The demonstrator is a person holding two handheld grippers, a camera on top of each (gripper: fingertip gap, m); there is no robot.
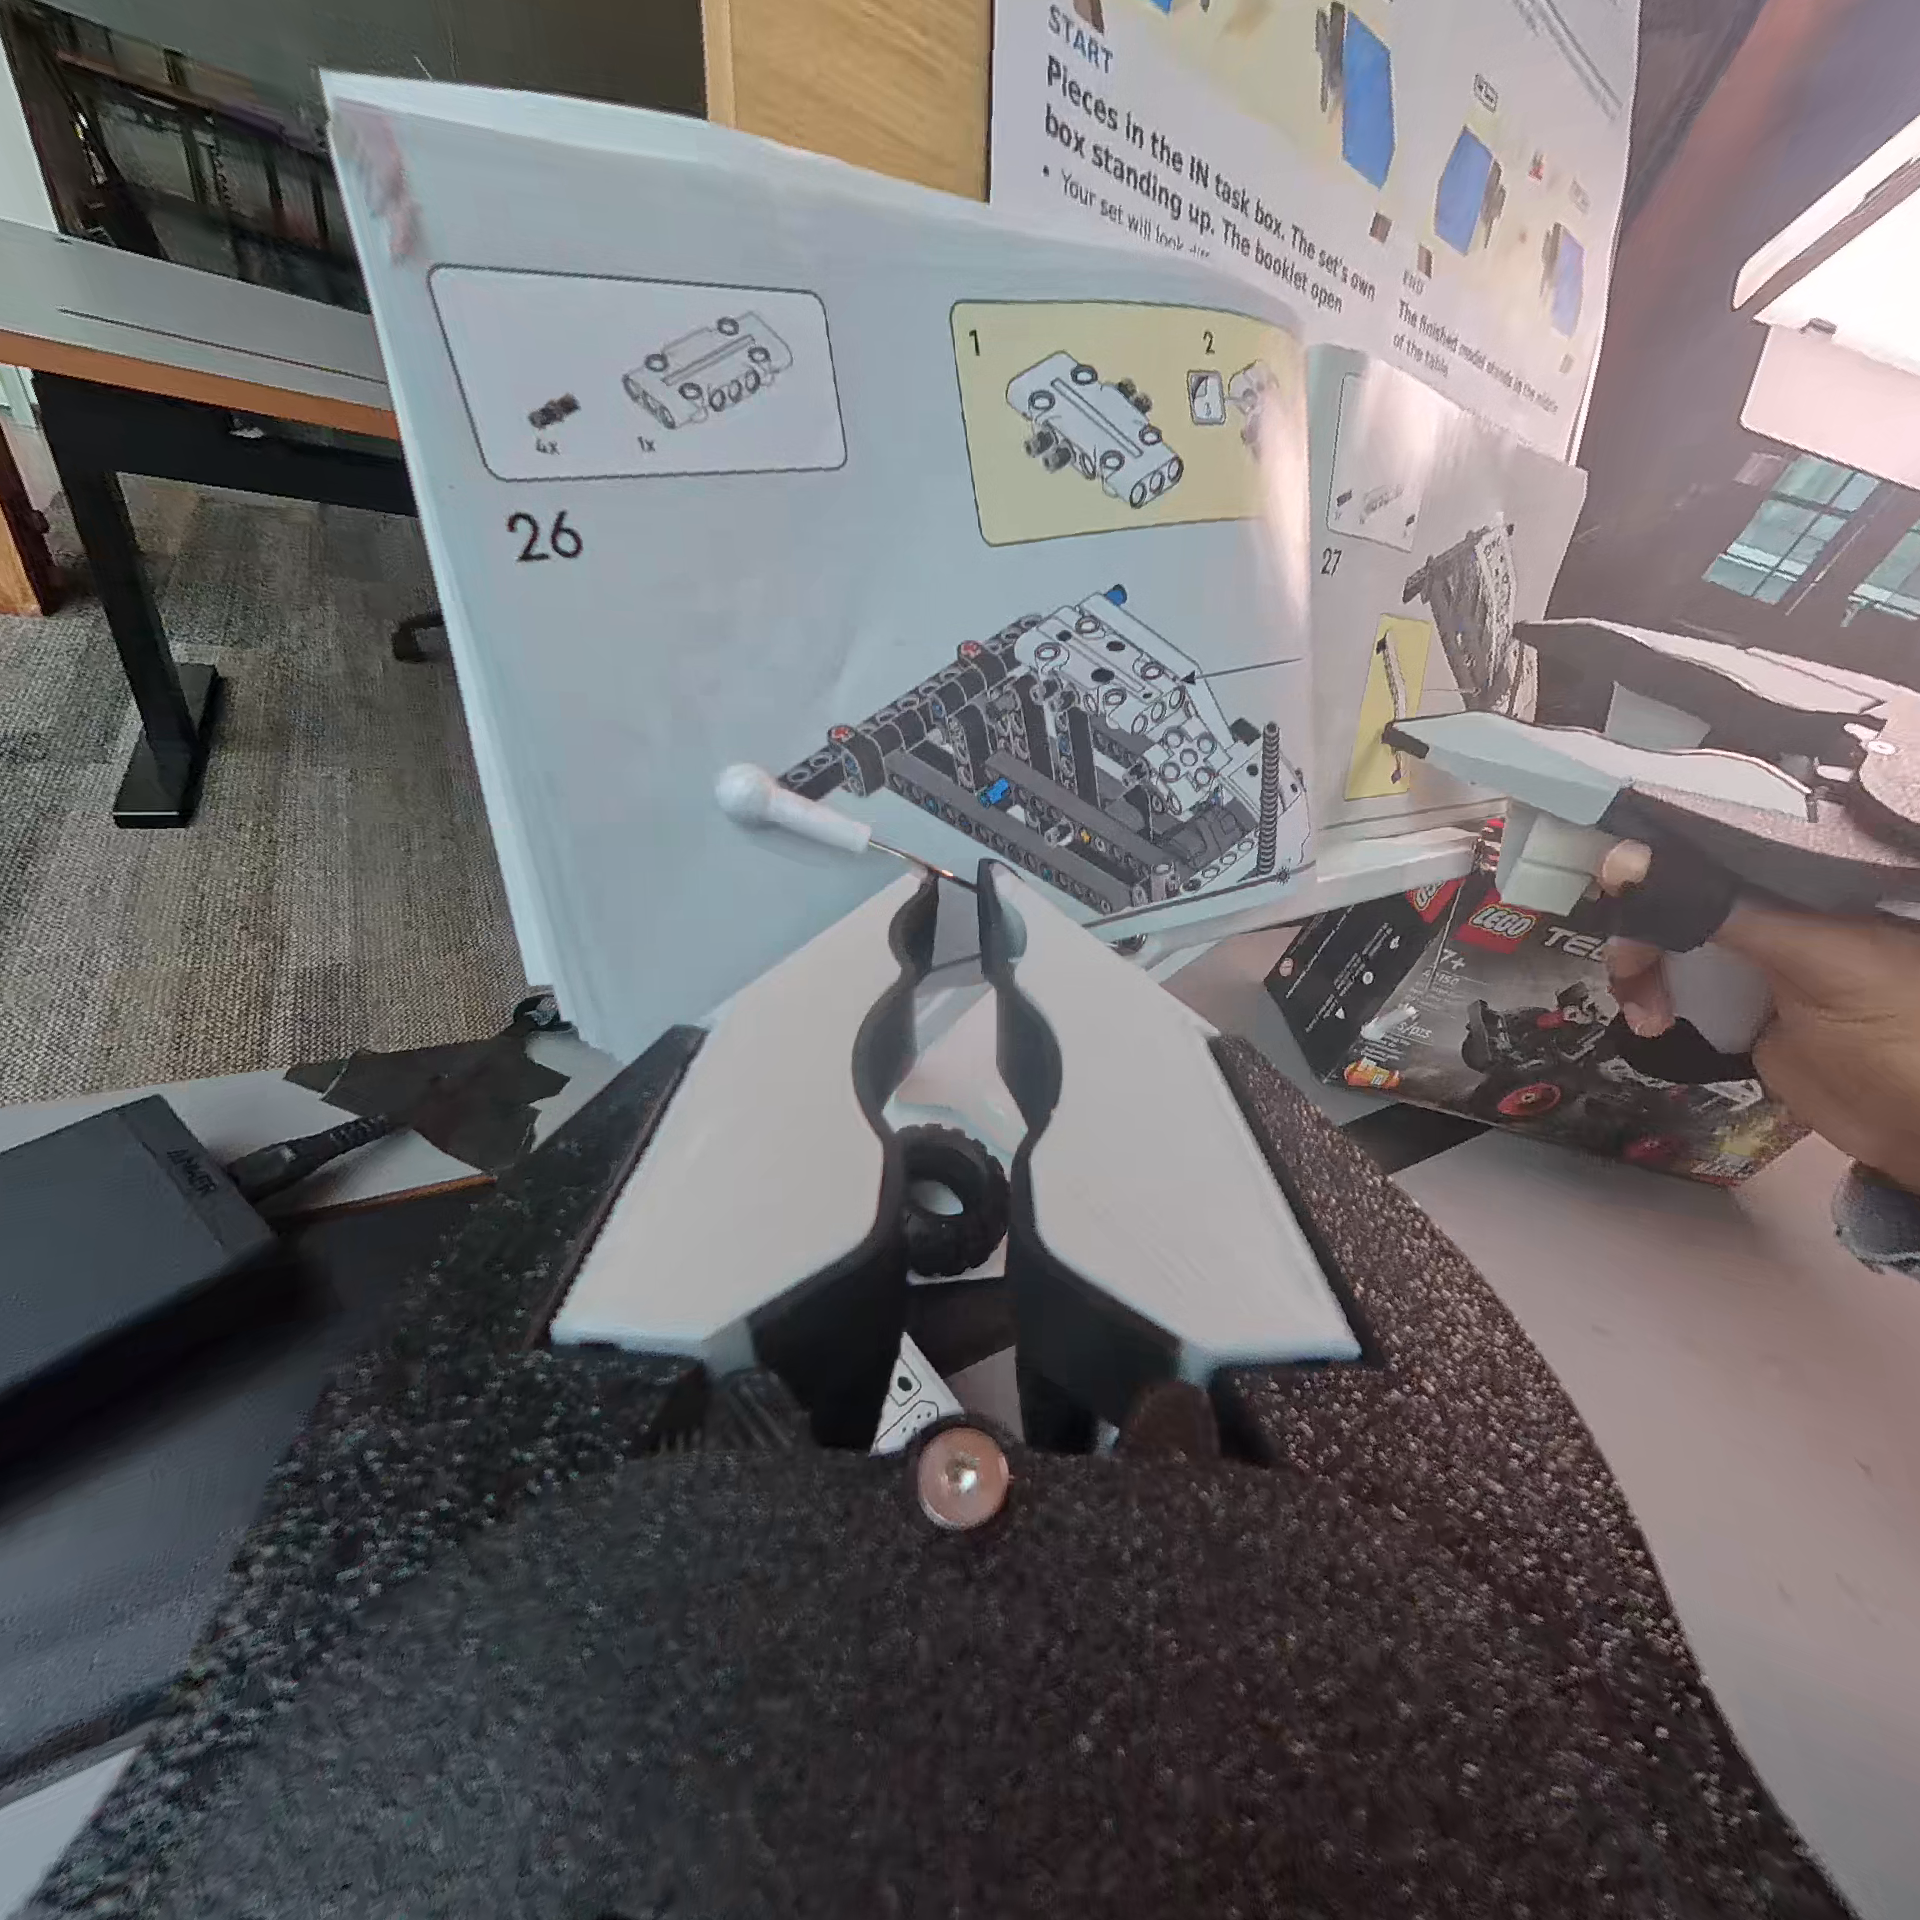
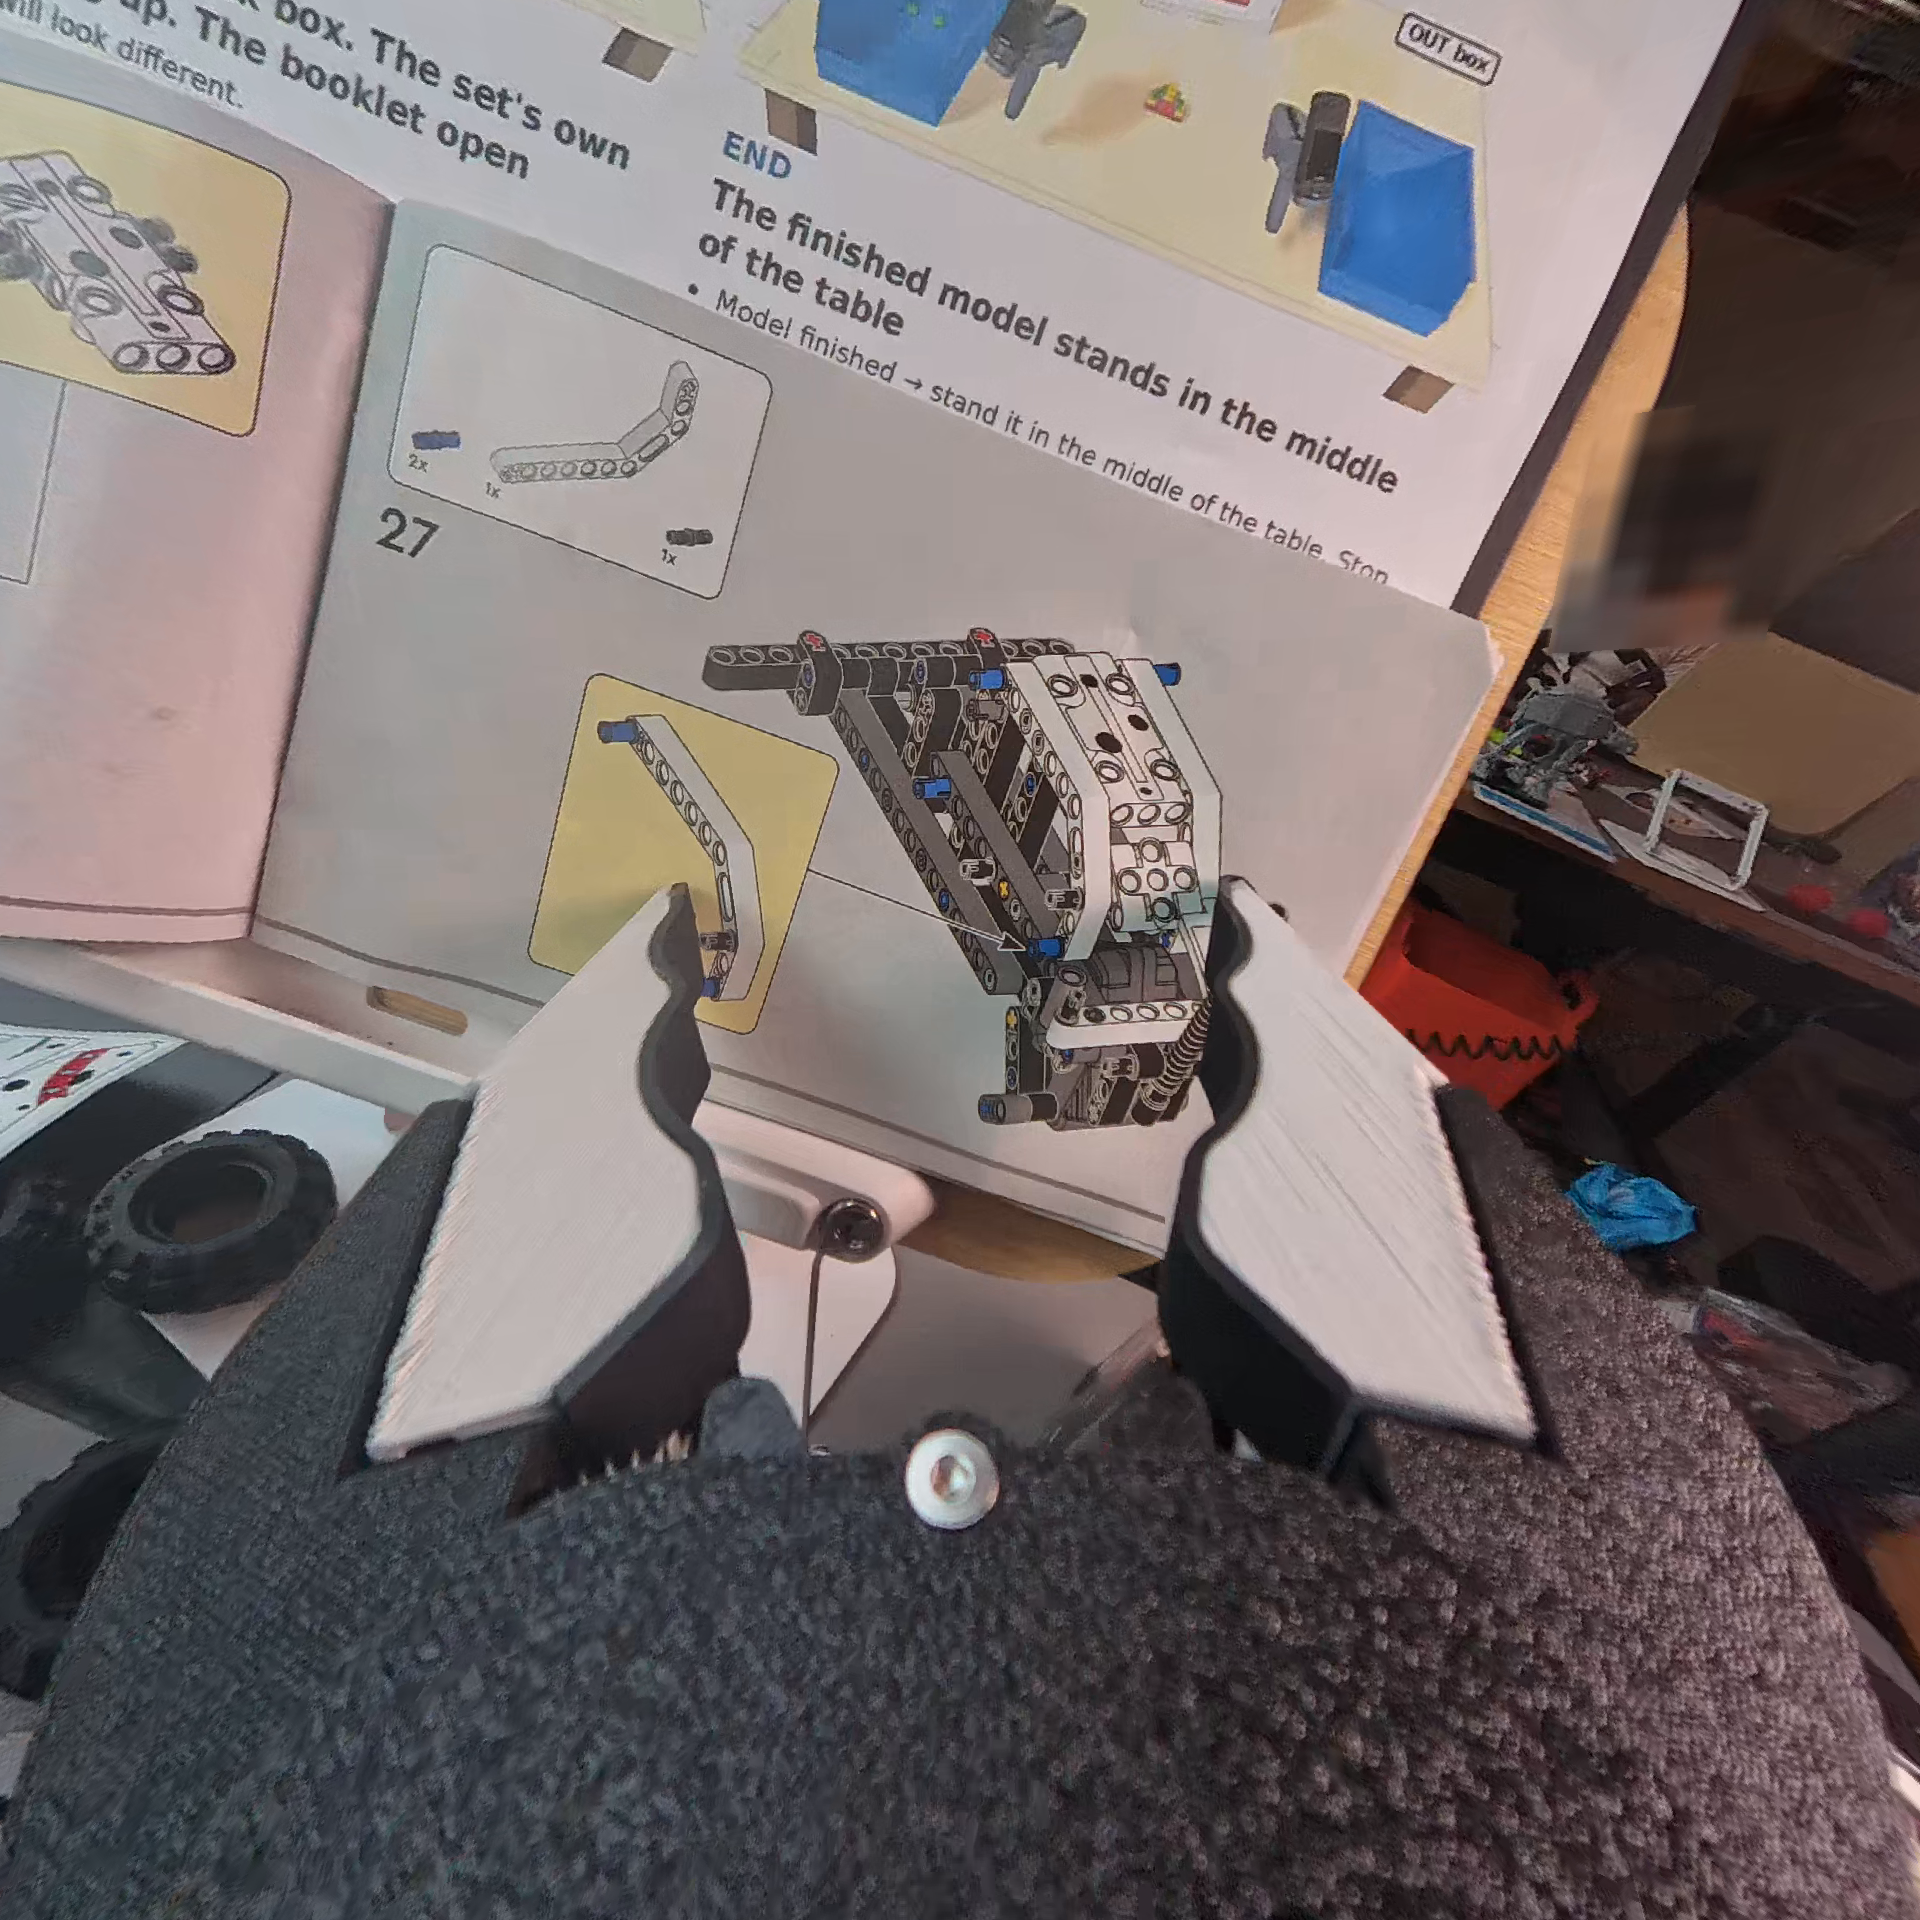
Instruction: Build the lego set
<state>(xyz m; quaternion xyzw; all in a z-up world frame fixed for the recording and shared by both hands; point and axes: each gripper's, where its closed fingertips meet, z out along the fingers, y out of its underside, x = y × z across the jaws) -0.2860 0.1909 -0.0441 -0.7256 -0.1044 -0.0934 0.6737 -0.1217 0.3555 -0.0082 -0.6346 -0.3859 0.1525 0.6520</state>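
The instruction booklet (image 1: 727,644) stands open on a white book stand (image 2: 800,1195); it also shows in the right wrist view (image 2: 499,748). My left gripper (image 1: 956,881) is nearly closed, with its tips pinching the thin wire of the stand's white-capped page holder (image 1: 795,812) at the foot of the left page. A black tyre (image 1: 951,1210) lies on the table below its fingers. My right gripper (image 2: 956,899) is open and empty in front of the right page. In the left wrist view it (image 1: 1455,753) is held by a hand at that page's lower edge.
The set's box (image 1: 1475,1049) lies flat on the table at the right. Black tyres (image 2: 208,1216) lie left of the stand. A printed sheet (image 1: 1299,156) hangs behind the booklet. A black power box (image 1: 114,1247) with a cable sits at the left edge.
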